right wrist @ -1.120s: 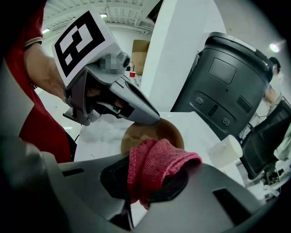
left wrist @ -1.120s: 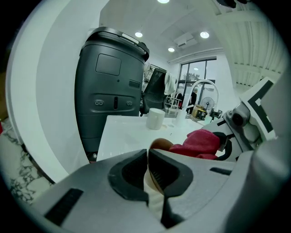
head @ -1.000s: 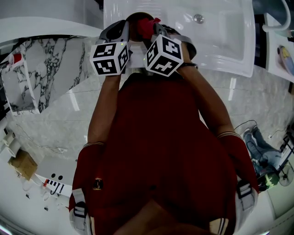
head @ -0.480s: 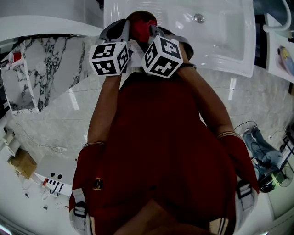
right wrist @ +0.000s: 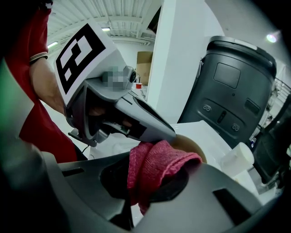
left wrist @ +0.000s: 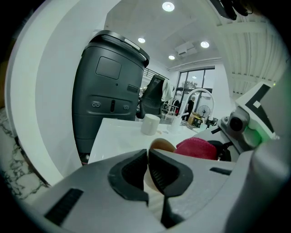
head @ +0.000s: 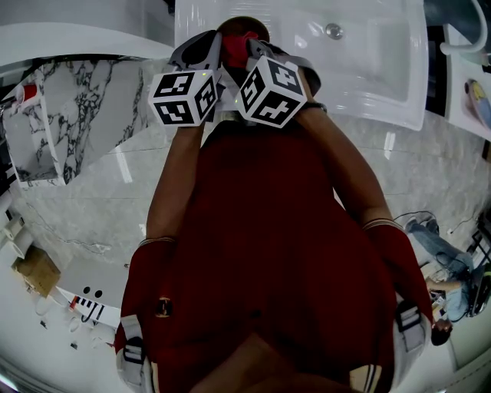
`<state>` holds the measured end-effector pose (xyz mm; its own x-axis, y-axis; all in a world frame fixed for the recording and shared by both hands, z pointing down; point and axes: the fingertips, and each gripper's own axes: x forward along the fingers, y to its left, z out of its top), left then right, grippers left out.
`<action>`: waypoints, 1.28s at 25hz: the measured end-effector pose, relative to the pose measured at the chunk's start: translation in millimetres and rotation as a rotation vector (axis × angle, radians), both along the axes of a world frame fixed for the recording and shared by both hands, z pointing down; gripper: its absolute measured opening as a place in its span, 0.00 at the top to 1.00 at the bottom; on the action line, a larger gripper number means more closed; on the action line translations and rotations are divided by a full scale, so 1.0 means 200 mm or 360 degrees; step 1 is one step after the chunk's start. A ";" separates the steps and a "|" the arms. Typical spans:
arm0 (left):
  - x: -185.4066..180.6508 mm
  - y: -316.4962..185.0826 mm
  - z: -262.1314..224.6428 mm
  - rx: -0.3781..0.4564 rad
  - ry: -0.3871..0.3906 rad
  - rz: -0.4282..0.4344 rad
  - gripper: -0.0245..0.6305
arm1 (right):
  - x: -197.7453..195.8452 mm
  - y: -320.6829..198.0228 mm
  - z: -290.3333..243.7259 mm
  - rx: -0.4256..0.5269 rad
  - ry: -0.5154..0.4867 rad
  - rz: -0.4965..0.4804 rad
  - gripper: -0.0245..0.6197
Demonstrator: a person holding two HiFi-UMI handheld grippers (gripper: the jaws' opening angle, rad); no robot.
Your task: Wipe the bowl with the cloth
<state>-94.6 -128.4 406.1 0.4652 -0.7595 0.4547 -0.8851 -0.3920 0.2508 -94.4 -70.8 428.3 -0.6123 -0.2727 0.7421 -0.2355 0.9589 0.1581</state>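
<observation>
In the head view both grippers meet at the top centre, over the near edge of a white sink. My left gripper [head: 201,47] is shut on the rim of a tan bowl [head: 244,23]. In the left gripper view the rim [left wrist: 162,145] sits pinched between the dark pads at my left gripper [left wrist: 148,159]. My right gripper [head: 261,51] is shut on a red cloth [head: 235,46]. The right gripper view shows the cloth [right wrist: 157,166] bunched in my right gripper [right wrist: 150,184] and pressed against the bowl [right wrist: 194,144]. Most of the bowl is hidden by the grippers.
A white sink basin [head: 368,61] with a drain [head: 332,31] lies beyond the grippers. A tall dark grey bin [left wrist: 109,91] stands behind the white counter [left wrist: 116,134], which carries a white cup [left wrist: 150,124]. The person's red shirt fills the lower head view.
Both grippers have crept slightly up and left together. The red cloth has shifted a little to the left against the bowl. Both stay shut.
</observation>
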 end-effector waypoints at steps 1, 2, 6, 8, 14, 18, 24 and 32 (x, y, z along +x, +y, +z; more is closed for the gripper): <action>0.00 0.00 0.00 -0.0002 0.0007 0.0005 0.93 | 0.00 -0.01 0.00 0.0012 -0.0003 0.0006 0.92; 0.00 0.01 0.00 -0.0003 0.0013 0.0009 0.93 | 0.00 -0.02 -0.01 0.0026 -0.0006 0.0014 0.92; 0.01 0.01 -0.01 -0.0002 0.0022 0.0020 0.93 | 0.00 -0.04 -0.01 0.0078 -0.0009 0.0047 0.92; 0.01 0.01 -0.01 -0.0004 0.0023 0.0024 0.93 | 0.01 -0.06 -0.01 0.0098 -0.0008 0.0069 0.92; 0.02 0.02 -0.02 -0.0002 0.0017 0.0037 0.93 | 0.03 -0.10 -0.02 0.0155 -0.0004 0.0148 0.92; 0.03 0.03 -0.02 0.0002 0.0006 0.0047 0.93 | 0.05 -0.13 -0.03 0.0194 -0.0006 0.0218 0.92; 0.05 0.04 -0.02 0.0006 -0.0016 0.0065 0.93 | 0.10 -0.16 -0.04 0.0217 -0.0008 0.0312 0.92; 0.07 0.07 -0.03 0.0007 -0.0035 0.0078 0.93 | 0.14 -0.19 -0.06 0.0208 -0.0038 0.0418 0.92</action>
